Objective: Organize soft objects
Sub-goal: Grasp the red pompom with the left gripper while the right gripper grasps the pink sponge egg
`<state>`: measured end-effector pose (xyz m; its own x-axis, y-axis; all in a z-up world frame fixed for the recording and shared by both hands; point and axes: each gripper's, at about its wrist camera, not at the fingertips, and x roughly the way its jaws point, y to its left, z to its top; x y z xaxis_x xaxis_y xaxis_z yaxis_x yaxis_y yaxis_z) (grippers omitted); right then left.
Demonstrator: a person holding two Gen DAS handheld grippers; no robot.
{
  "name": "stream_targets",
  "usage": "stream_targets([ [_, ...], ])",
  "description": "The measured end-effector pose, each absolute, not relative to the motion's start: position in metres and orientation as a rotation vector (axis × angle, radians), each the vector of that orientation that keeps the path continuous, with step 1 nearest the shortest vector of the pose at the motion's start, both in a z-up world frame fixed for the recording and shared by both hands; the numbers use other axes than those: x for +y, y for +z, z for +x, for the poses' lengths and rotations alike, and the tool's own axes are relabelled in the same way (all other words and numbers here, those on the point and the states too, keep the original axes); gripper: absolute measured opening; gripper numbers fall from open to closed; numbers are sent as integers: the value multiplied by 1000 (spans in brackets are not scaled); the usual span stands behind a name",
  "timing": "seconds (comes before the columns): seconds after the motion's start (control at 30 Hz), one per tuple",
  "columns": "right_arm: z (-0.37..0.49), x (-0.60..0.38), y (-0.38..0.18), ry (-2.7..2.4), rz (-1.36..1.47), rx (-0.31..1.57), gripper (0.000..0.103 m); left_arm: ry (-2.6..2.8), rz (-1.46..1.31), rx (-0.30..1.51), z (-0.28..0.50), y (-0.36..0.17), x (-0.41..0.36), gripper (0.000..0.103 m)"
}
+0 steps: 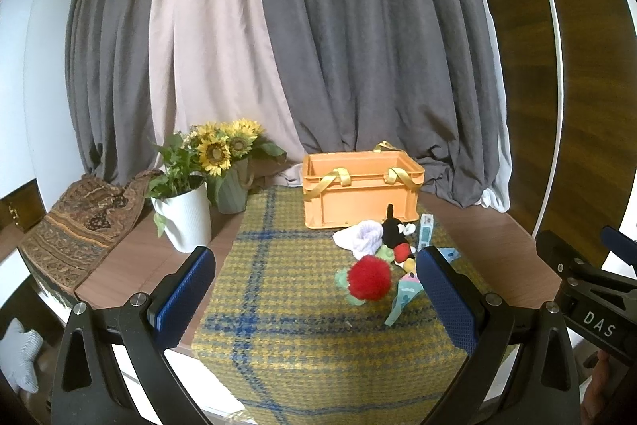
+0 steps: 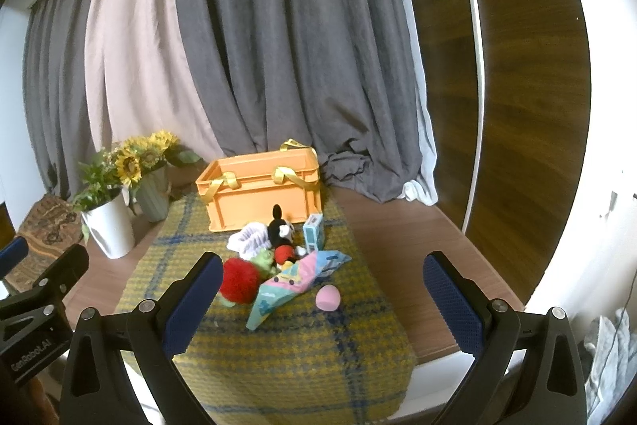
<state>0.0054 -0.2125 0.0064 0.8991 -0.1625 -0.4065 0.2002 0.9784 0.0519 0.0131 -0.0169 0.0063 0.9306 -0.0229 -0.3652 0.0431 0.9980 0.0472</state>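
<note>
An orange crate [image 1: 360, 194] [image 2: 260, 192] with yellow straps stands at the back of a yellow-blue plaid cloth [image 1: 302, 305] [image 2: 286, 345]. In front of it lies a pile: a red pompom [image 1: 369, 277] [image 2: 240, 281], a Mickey plush [image 1: 396, 236] [image 2: 282, 237], a white knitted piece [image 1: 362, 236] [image 2: 249, 237], a green frog toy [image 2: 264, 259], a pastel pouch [image 2: 290, 283], a blue carton [image 2: 313, 232] and a pink ball [image 2: 328, 296]. My left gripper [image 1: 314, 295] is open and empty before the pile. My right gripper [image 2: 322, 301] is open and empty, also short of the pile.
A white pot with a plant [image 1: 185, 214] [image 2: 111, 226] and a green vase of sunflowers [image 1: 231, 182] [image 2: 153, 198] stand back left on the wooden table [image 1: 131, 265]. A patterned cloth [image 1: 75, 230] hangs at the left edge. Grey and beige curtains [image 1: 318, 46] hang behind.
</note>
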Motion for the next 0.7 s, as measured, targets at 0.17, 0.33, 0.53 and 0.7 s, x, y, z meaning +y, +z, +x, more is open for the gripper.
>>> stream_targets([
  [0.17, 13, -216, 1, -201, 101, 430, 102, -49, 64, 394, 25, -5, -17, 103],
  [0.33, 27, -217, -12, -221, 111, 463, 102, -78, 91, 426, 45, -18, -18, 103],
  [0.53, 51, -222, -29, -258, 136, 518, 102, -136, 129, 472, 80, -38, -24, 99],
  [0.7, 76, -221, -49, -290, 144, 561, 102, -189, 172, 496, 112, -60, -28, 93],
])
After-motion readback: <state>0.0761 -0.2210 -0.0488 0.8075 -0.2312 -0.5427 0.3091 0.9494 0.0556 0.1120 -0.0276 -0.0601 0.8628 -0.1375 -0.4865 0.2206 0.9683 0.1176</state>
